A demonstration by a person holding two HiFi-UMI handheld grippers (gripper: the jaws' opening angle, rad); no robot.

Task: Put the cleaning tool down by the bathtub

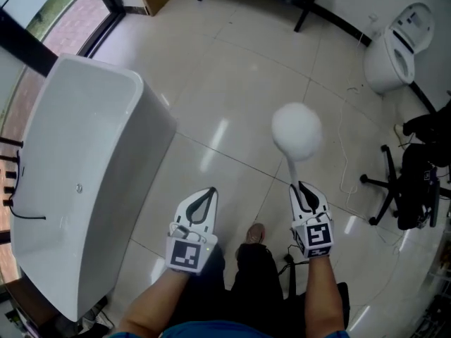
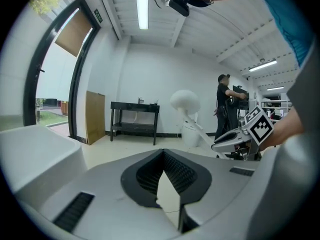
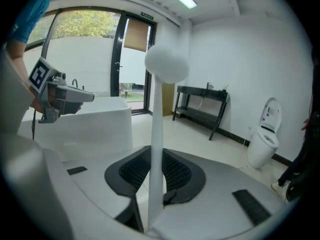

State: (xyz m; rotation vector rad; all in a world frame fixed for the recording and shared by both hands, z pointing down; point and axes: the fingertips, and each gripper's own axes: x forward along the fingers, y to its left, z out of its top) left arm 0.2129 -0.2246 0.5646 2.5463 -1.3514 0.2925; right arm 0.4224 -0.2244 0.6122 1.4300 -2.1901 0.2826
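The right hand-held gripper (image 3: 156,169) is clamped on the thin white handle of the cleaning tool (image 1: 297,131); the tool's round white head is held up and forward over the tiled floor (image 1: 232,83), well apart from the bathtub (image 1: 84,153) at the left; the left hand-held gripper (image 2: 162,156) is closed on nothing, its jaw tips together. The carrying step is judged to be in hand; nothing is set down yet. Next, the tool needs to be brought leftward, lowered to the floor just beside the tub wall, and released.
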